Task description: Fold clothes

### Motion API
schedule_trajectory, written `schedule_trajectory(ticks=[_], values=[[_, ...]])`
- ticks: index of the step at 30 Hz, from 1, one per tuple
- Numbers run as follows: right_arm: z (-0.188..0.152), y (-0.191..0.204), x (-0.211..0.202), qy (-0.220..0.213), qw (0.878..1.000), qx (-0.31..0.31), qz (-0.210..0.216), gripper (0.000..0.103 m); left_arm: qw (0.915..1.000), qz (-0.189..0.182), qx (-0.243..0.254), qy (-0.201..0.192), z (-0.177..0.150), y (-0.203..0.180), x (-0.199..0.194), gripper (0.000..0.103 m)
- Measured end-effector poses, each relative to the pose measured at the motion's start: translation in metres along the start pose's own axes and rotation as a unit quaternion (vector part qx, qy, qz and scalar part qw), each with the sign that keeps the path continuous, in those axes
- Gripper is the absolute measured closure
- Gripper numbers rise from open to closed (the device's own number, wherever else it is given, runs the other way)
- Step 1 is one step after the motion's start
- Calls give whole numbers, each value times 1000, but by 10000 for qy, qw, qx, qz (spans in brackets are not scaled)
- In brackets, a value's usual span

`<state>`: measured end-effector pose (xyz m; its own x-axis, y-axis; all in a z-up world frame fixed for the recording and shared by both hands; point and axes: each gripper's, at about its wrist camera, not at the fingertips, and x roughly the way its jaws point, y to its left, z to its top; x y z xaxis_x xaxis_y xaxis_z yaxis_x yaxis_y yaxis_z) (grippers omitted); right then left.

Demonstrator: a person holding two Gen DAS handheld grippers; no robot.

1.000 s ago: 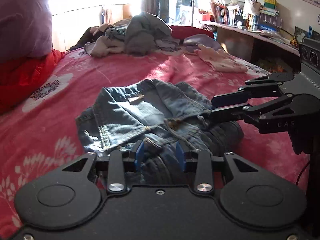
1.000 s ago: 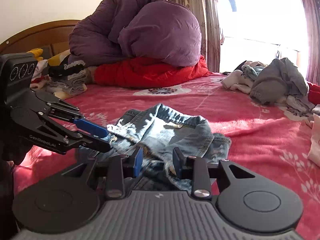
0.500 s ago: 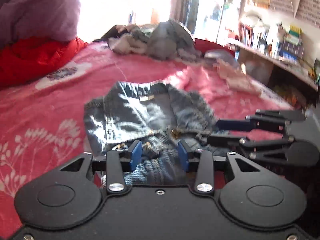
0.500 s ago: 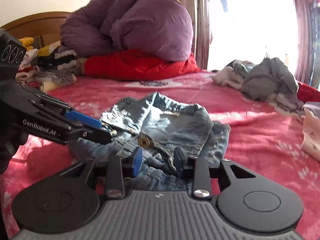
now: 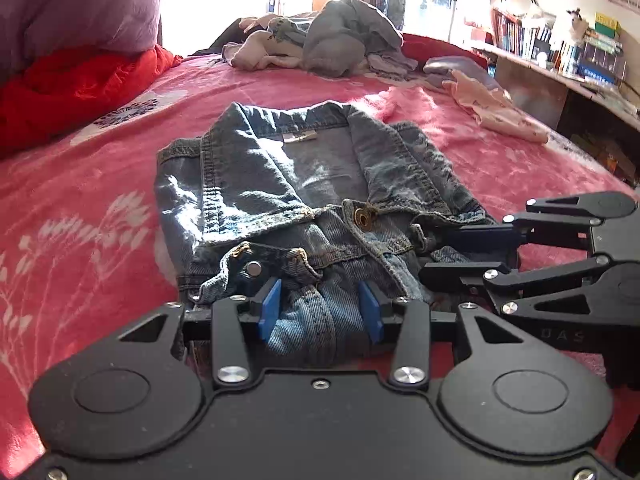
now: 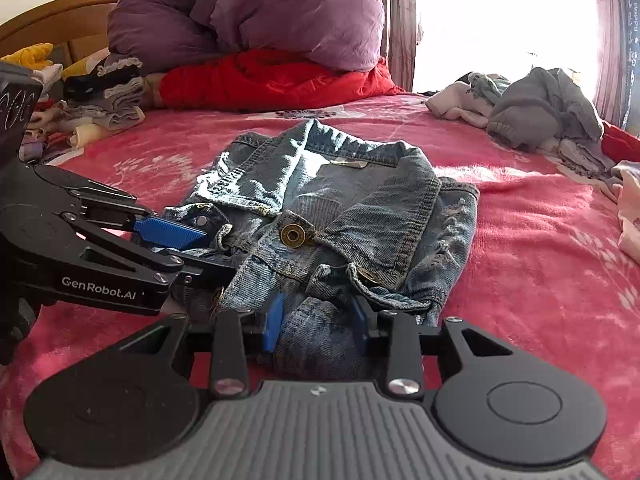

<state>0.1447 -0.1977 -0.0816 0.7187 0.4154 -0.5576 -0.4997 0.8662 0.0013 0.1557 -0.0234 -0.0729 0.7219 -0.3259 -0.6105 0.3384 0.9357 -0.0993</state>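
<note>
The denim jacket [image 5: 320, 200] lies on the pink bedspread [image 5: 80, 208] in the middle of the bed, collar away from both cameras, already doubled up into a compact bundle with its front flaps and brass button [image 5: 362, 217] showing on top. Its near edge is bunched, and both grippers sit at that edge side by side. The left gripper [image 5: 320, 311] has a thick roll of denim between its blue pads; its jaws are opening at this moment, and the cloth looks loosely filled in the gap, not squeezed. The right gripper [image 6: 316, 322] likewise has a fold of the jacket's hem between half-parted jaws; whether the pads actually press on it I cannot tell. Judging from this, the jacket is well along: it has been folded down to a small packet and set on the bed, with perhaps only a release or a final tidy fold of the near edge left. Much of the wider job remains, though. A heap of unfolded clothes [image 5: 320, 40], grey and pale pieces tangled together, lies at the far side by the window, and a pink garment [image 5: 492, 108] is loose near the bed's right edge. By the headboard in the right view, a stack of folded clothes [image 6: 104, 96] sits beside the purple duvet [image 6: 256, 12] and red quilt [image 6: 272, 80]. No basket or box is in sight; the shelf [image 5: 560, 56] beyond the bed holds books.
</note>
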Motion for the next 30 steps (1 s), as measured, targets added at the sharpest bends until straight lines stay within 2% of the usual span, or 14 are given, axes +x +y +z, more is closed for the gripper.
schedule_trajectory(ticks=[3, 5, 6, 7, 9, 11, 15, 18, 20, 23, 24, 26, 28, 30], values=[[3, 1, -21, -341, 9994, -58, -6, 66, 9961, -141, -647, -587, 9, 17, -27, 62], [6, -4, -35, -582, 9983, 0, -12, 66, 9844, -229, -1410, -1024, 14, 41, -40, 62], [7, -7, -40, -663, 9978, 25, -54, 66, 9762, -286, -1834, -1117, 13, 54, -40, 57], [8, -16, -42, -733, 9970, 263, -31, 65, 9677, -323, -2212, -1168, 12, 65, -39, 52], [10, -34, -46, -871, 9933, 763, 22, 52, 9556, -290, -2732, -1062, 8, 80, -31, 51], [8, -56, -36, -808, 9860, 1456, 112, 47, 9485, -183, -3038, -883, 6, 88, -21, 51], [3, -92, -8, -582, 9643, 2562, 330, 47, 9383, -262, -3400, -575, 3, 99, -2, 51], [-8, -113, 16, -350, 9378, 3389, 660, 42, 9224, -576, -3808, -292, -4, 110, 15, 51], [-16, -122, 27, -263, 9214, 3785, 844, 42, 9155, -767, -3939, -283, -4, 116, 22, 53], [-17, -127, 37, -289, 9098, 4002, 1060, 42, 9129, -1166, -3910, -139, 1, 124, 32, 54], [-17, -129, 40, -295, 9055, 4078, 1138, 42, 9154, -1284, -3814, -47, 3, 126, 35, 55], [-14, -128, 47, -277, 9059, 4041, 1233, 42, 9176, -1422, -3710, 89, 5, 131, 40, 63], [-10, -123, 53, -228, 9122, 3884, 1288, 42, 9094, -1634, -3822, 133, 4, 138, 43, 67], [-5, -118, 59, -188, 9190, 3724, 1281, 42, 9071, -1779, -3811, 158, 4, 139, 45, 68]])
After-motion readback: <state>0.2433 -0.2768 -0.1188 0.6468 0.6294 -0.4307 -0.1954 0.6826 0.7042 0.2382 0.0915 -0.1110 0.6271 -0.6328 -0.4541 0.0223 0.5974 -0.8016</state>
